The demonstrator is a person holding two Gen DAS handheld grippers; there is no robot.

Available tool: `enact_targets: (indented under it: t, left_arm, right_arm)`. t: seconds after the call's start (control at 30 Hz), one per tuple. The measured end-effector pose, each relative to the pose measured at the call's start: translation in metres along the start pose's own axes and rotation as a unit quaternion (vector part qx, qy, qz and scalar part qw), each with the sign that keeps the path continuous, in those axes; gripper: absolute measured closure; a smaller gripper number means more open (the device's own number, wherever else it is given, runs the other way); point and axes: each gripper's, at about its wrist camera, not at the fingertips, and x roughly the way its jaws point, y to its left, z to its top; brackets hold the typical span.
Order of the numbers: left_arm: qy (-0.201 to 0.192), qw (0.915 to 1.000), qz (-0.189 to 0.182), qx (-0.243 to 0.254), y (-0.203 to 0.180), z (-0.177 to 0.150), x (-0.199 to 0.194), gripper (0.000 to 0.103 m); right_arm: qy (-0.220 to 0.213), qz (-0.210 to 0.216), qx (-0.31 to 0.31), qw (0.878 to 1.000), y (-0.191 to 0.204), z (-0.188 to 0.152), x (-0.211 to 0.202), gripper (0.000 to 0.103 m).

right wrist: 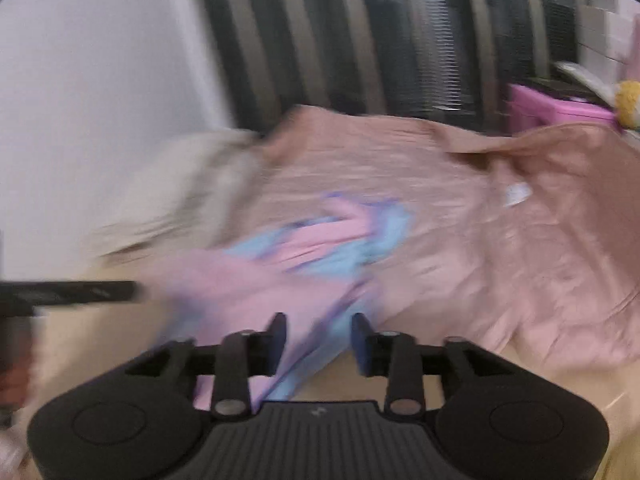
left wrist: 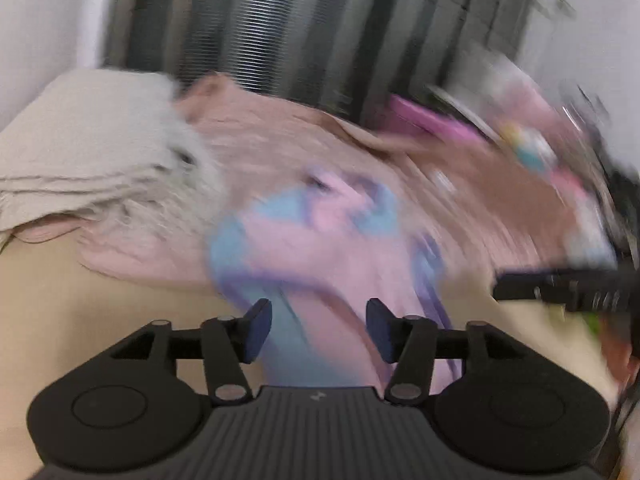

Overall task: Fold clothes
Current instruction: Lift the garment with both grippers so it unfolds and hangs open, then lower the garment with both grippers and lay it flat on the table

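A pink-and-blue garment [left wrist: 320, 240] lies on the table [left wrist: 80, 320], atop a larger pink cloth [right wrist: 520, 240]. Left gripper [left wrist: 319, 330] and right gripper [right wrist: 319, 344] hover part-open, gripping nothing, probably ready to take its near edge.

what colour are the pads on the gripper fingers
Dark blue pads on black fingers, on both grippers. The left wrist view shows them best.

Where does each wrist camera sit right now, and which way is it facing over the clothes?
Left wrist view: behind the left tongs, angled down at the pink-and-blue garment; the right tongs' dark finger enters at its right edge.
Right wrist view: behind the right tongs, angled down at the same garment; a dark finger enters at left.
Shared: that garment, the dusty-pink cloth, the beige folded pile.
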Motion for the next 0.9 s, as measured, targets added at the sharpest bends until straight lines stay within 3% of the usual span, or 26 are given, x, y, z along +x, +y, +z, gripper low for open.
enact_targets:
  t: [0.1, 0.23, 0.27, 0.3, 0.33, 0.47, 0.57, 0.6, 0.63, 0.67, 0.7, 0.73, 0.83, 0.9]
  left_arm:
    - [0.023, 0.9995, -0.018, 0.008, -0.013, -0.026, 0.002, 0.050]
    - [0.014, 0.9989, -0.024, 0.038, -0.018, -0.044, 0.004, 0.052]
    - [0.014, 0.9985, -0.023, 0.047, -0.019, -0.048, 0.004, 0.058]
    - [0.014, 0.9983, -0.018, 0.054, -0.020, -0.052, 0.004, 0.067]
    - [0.019, 0.9985, -0.004, 0.052, -0.021, -0.055, 0.002, 0.075]
    - [0.071, 0.9973, 0.011, 0.013, -0.018, -0.056, -0.017, 0.090]
    - [0.095, 0.9953, -0.005, 0.017, -0.031, -0.074, -0.047, 0.090]
    - [0.088, 0.9958, -0.012, 0.022, -0.038, -0.079, -0.057, 0.088]
    - [0.070, 0.9970, -0.022, 0.025, -0.044, -0.081, -0.069, 0.082]
    - [0.052, 0.9977, -0.033, 0.029, -0.049, -0.082, -0.079, 0.067]
    - [0.035, 0.9977, -0.045, 0.037, -0.054, -0.081, -0.085, 0.058]
    - [0.022, 0.9974, -0.050, 0.048, -0.059, -0.079, -0.086, 0.053]
    - [0.035, 0.9960, -0.019, 0.080, -0.070, -0.077, -0.062, 0.054]
    - [0.064, 0.9941, 0.015, 0.086, -0.069, -0.080, -0.043, 0.063]
  right_arm:
    - [0.023, 0.062, -0.037, 0.997, 0.034, -0.036, -0.007, 0.067]
    - [-0.002, 0.048, -0.145, 0.988, 0.073, -0.064, -0.001, 0.071]
    - [0.014, 0.034, -0.144, 0.989, 0.073, -0.067, 0.005, 0.075]
    - [0.033, 0.019, -0.138, 0.990, 0.073, -0.070, 0.012, 0.092]
    - [0.051, 0.004, -0.132, 0.990, 0.072, -0.072, 0.019, 0.097]
    - [0.066, 0.005, -0.056, 0.996, 0.057, -0.079, 0.002, 0.099]
    - [0.077, 0.001, -0.045, 0.996, 0.055, -0.095, -0.034, 0.098]
    - [0.071, 0.000, -0.050, 0.996, 0.056, -0.101, -0.048, 0.092]
    - [0.064, 0.000, -0.057, 0.996, 0.058, -0.107, -0.062, 0.086]
    - [0.053, 0.008, -0.063, 0.997, 0.059, -0.110, -0.073, 0.081]
    - [0.040, 0.022, -0.071, 0.996, 0.064, -0.109, -0.080, 0.071]
    - [0.027, 0.036, -0.079, 0.996, 0.069, -0.108, -0.086, 0.068]
    - [0.019, 0.050, -0.120, 0.991, 0.084, -0.103, -0.070, 0.070]
    - [0.039, 0.019, -0.128, 0.991, 0.085, -0.104, -0.044, 0.072]
